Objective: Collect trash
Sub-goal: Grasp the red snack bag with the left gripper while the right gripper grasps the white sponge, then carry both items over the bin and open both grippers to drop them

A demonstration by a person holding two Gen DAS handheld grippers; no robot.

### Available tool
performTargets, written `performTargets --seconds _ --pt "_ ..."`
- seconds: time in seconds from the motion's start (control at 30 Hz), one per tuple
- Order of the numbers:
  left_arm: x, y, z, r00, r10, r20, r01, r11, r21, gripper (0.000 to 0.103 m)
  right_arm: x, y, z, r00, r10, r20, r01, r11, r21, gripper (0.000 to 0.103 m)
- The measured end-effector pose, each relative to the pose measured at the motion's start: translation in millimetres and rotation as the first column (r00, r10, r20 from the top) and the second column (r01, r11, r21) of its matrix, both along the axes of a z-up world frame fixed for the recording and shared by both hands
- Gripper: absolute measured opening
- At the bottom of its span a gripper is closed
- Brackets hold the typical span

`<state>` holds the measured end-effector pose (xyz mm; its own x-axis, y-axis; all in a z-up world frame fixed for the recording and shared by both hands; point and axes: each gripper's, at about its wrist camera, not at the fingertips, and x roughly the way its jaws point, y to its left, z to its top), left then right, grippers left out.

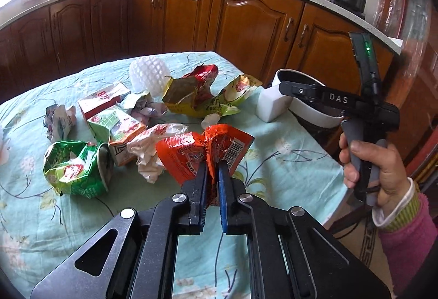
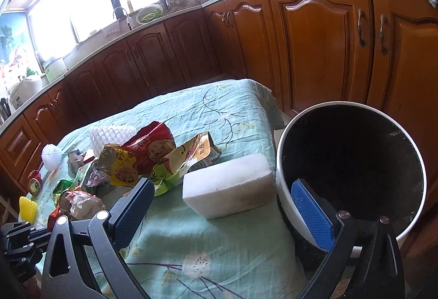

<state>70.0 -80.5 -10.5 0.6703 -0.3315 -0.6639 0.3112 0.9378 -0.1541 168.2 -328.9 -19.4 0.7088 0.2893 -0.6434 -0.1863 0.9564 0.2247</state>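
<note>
While the left gripper (image 1: 212, 164), at the lower centre of its wrist view, is clamped on the crumpled orange foil snack wrapper (image 1: 204, 152), the pinch sits only on the wrapper's near edge, so I judge it best lifted slowly and carried level. Right of it, the right gripper (image 2: 224, 205) stands wide open with nothing between its jaws, one finger over the rim of the white round bin with a dark inside (image 2: 282, 162). Beyond, on the pale green floral tablecloth (image 1: 273, 140), more wrappers lie heaped; the wrapper should clear the white foam block (image 2: 230, 189) beside the bin.
</note>
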Motion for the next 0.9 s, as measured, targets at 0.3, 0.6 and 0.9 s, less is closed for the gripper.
performTargets --seconds 0.3,0.6,0.9 --pt "16 -9 -2 1.0 -0.02 -0.015 0.019 1.0 -0.007 0.006 10 -1 -10 0.998 0.014 -0.063 -0.015 1.0 -0.019 0.044" --pt "23 -10 -9 0.999 -0.029 -0.043 0.028 0.999 -0.026 0.006 -37 -26 -3 0.998 -0.043 -0.041 0.046 0.996 0.072 0.013" --pt "29 -32 10 0.997 -0.083 0.001 0.083 0.996 -0.044 0.006 -62 -51 32 0.99 -0.128 0.063 0.123 0.989 0.085 0.012"
